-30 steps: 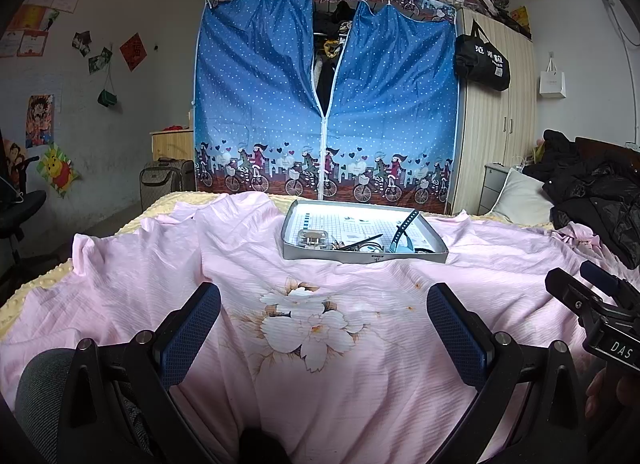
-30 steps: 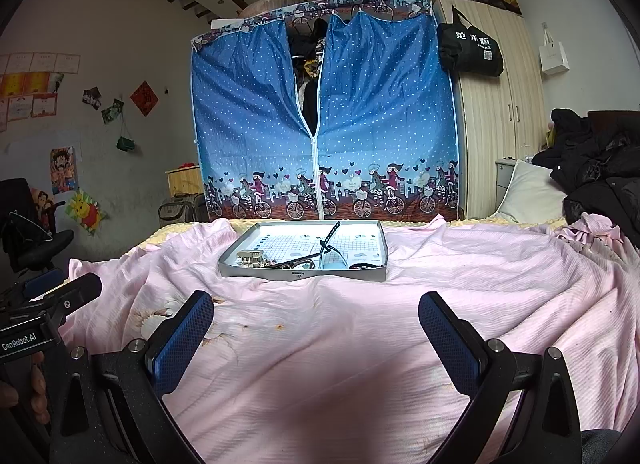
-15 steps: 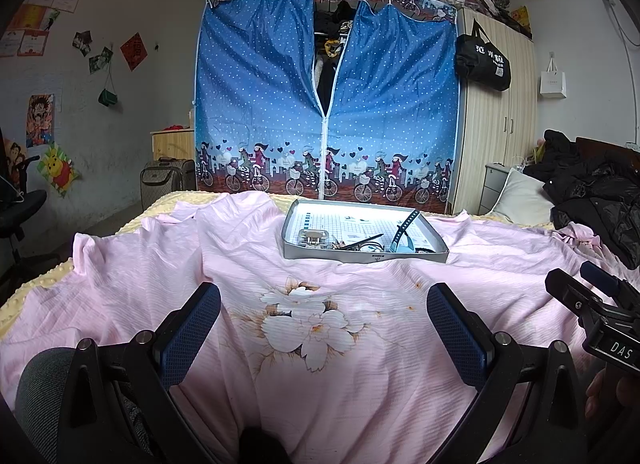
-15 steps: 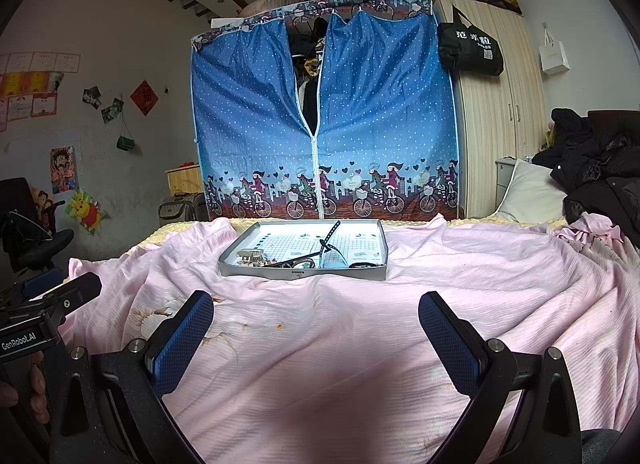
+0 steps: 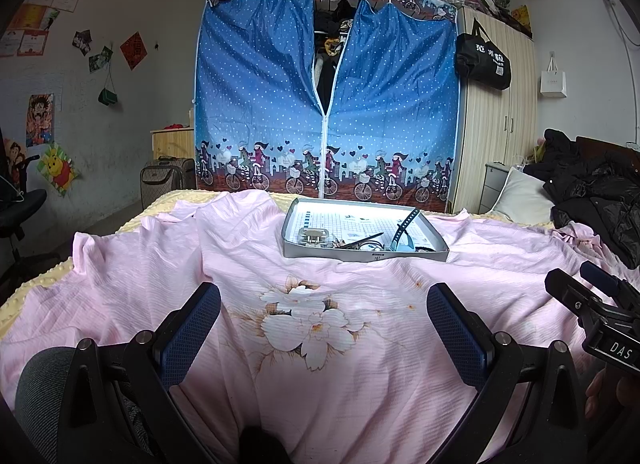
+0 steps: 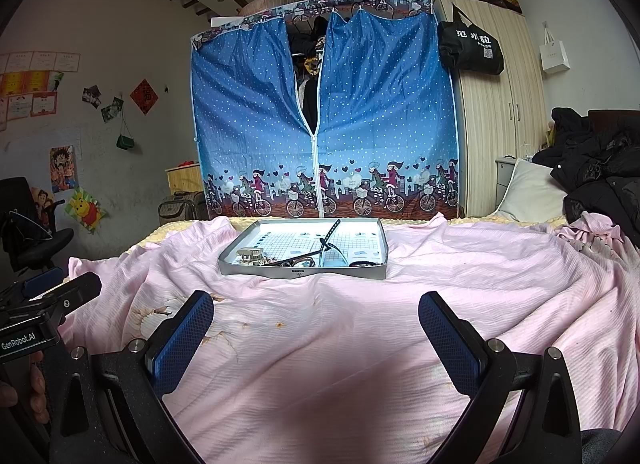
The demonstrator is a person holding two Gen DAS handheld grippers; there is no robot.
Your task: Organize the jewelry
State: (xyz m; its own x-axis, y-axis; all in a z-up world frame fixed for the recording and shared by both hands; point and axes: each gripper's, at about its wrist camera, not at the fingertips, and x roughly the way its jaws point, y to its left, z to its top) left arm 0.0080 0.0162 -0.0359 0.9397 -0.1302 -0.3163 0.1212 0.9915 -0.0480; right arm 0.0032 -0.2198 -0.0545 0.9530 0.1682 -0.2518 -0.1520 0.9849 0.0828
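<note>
A shallow silver tray (image 5: 362, 254) (image 6: 296, 273) rests on the pink bedspread, well ahead of both grippers. Along its near edge lie several small pieces: a pale metal clasp (image 5: 313, 235) (image 6: 250, 254), a dark thin piece (image 5: 362, 241), and a watch with a blue strap (image 5: 406, 226) that sticks up; in the right wrist view the watch strap (image 6: 330, 233) looks dark. My left gripper (image 5: 324, 322) is open, low over the floral print, holding nothing. The right gripper (image 6: 316, 320) is open too, empty, over the bare sheet. Each gripper shows at the edge of the other's view.
The pink bedspread (image 5: 320, 364) covers a bed with a yellow blanket edge (image 5: 36, 284) at left. Black coats (image 5: 600, 200) and a white pillow (image 5: 520, 196) lie at right. A blue fabric wardrobe (image 5: 326, 104) and a wooden cupboard (image 5: 494, 124) stand behind the bed.
</note>
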